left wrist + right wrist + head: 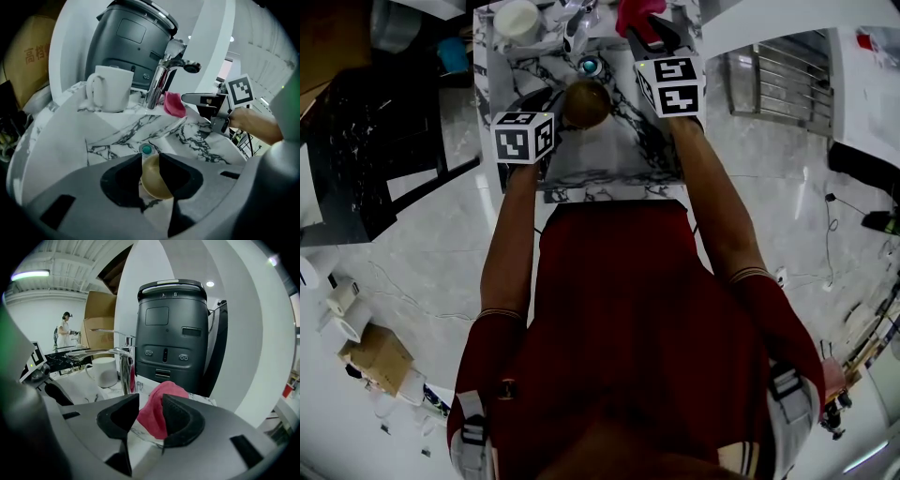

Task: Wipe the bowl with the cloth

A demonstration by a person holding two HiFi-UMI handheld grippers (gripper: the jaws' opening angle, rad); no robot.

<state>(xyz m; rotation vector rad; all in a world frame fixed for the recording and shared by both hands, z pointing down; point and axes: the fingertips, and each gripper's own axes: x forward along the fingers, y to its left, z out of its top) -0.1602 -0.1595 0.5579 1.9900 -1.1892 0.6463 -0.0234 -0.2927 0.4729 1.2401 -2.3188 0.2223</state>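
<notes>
A brown bowl (pixel 586 103) lies in the marble sink (pixel 623 155), just below the teal drain plug (pixel 590 66). In the left gripper view the bowl (pixel 157 183) shows in the gap of my left gripper (pixel 150 159), whose jaws stand apart and do not press on it. A pink cloth (pixel 637 14) lies bunched on the sink's rim to the right of the faucet (pixel 577 23). My right gripper (pixel 150 401) points at the cloth (pixel 157 411), with its jaws spread on either side and not pressing.
A white mug (pixel 110 88) stands on the rim left of the chrome faucet (pixel 161 77). A dark grey machine (pixel 171 329) rises behind the sink. A cardboard box (pixel 98 317) and a person (pixel 63 329) are far back. White tiled floor surrounds the sink.
</notes>
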